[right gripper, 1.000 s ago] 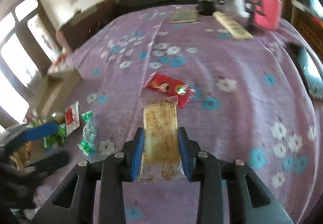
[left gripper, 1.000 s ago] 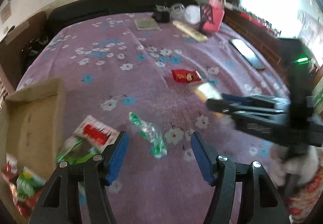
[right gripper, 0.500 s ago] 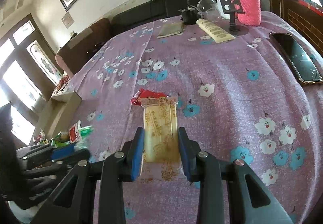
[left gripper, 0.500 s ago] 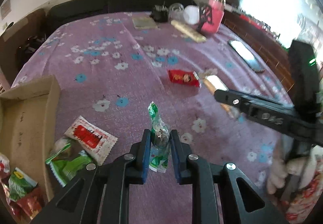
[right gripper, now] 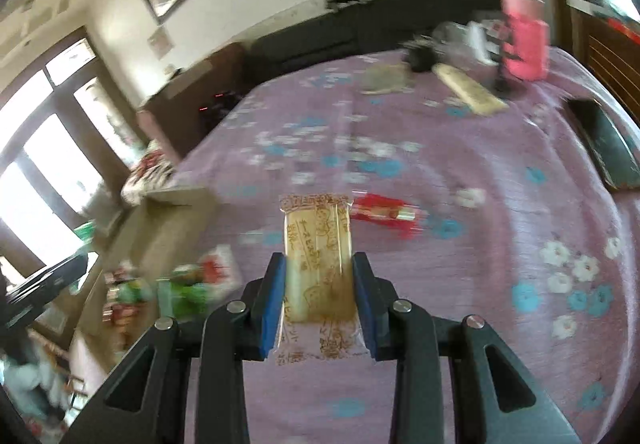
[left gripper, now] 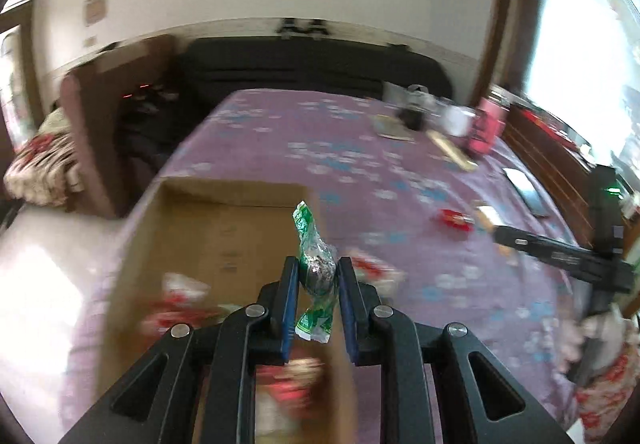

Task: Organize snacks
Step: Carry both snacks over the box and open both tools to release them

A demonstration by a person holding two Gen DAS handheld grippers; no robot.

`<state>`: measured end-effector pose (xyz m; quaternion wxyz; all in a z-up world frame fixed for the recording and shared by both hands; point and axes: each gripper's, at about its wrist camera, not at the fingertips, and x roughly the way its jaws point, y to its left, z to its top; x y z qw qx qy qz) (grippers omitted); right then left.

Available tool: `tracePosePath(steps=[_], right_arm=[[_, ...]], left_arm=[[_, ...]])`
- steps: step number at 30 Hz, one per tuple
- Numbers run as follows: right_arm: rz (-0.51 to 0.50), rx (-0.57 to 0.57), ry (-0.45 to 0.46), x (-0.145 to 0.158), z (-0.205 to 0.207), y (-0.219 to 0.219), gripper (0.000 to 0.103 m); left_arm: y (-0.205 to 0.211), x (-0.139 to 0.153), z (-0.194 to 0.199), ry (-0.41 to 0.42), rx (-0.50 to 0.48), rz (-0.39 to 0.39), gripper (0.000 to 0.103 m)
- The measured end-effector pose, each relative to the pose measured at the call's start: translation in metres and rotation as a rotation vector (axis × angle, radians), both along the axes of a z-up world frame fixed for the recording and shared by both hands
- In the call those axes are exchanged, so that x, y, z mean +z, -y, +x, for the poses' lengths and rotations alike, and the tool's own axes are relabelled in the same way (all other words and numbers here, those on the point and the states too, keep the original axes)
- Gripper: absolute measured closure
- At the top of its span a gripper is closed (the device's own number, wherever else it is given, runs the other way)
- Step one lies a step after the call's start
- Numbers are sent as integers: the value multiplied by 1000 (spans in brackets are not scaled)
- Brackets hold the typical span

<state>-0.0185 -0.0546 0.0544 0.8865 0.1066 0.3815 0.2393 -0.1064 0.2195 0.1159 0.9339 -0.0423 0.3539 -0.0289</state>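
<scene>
Now that the left claw (left gripper: 318, 276) has closed on the green-wrapped candy (left gripper: 316, 268) it was straddling a second ago and lifted it off the purple floral surface (left gripper: 360, 147), the sweet hangs over the open cardboard box (left gripper: 224, 228), so its drop looks to be next. Clamped as before on the clear-wrapped biscuit pack (right gripper: 319, 256), the right claw (right gripper: 319, 284) has risen a little above the cloth. Only the left view looks down into the box; the right view alone shows the red packet (right gripper: 384, 213) lying just beyond the biscuit and the loose snacks (right gripper: 192, 280) beside the box.
</scene>
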Motion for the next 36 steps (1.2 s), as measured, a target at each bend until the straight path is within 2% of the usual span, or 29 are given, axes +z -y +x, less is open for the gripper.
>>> tracePosePath(steps=[4,8,13,18,19,22,26,27,29,33,36], right_arm=[[-4,99,-4,16,-5,-59,71],[-34,185,-24,17,-5,-122,70],[-99,250,-80,-5,5,-196,70],[-147,255,-118,-28,21,-233,70],[-152,254,-126,-33,26,-239,70],[-129,246,-142,-38,32,-238,68],[-44,221,-133,-19,36,-202,67],[-41,210,-123,-15,36,-193,65],[-76,161,-90,-8,36,-164,63],[-164,122,-85,-17,38,-136,63],[-147,95,-118,-29,44,-126,63]], left_arm=[[-41,-8,1,-33,66,12,84],[-74,-28,14,-86,107,9,84],[-98,-47,33,-129,121,-12,83],[-109,-60,51,-164,126,-47,82],[-113,-63,54,-174,134,-69,78],[-120,-64,54,-172,146,-122,63],[-123,-55,41,-132,139,-146,46],[-124,-51,35,-116,138,-155,45],[-124,-41,20,-78,132,-171,37],[-114,-25,-8,-7,115,-183,33],[-103,-18,-24,24,106,-179,32]])
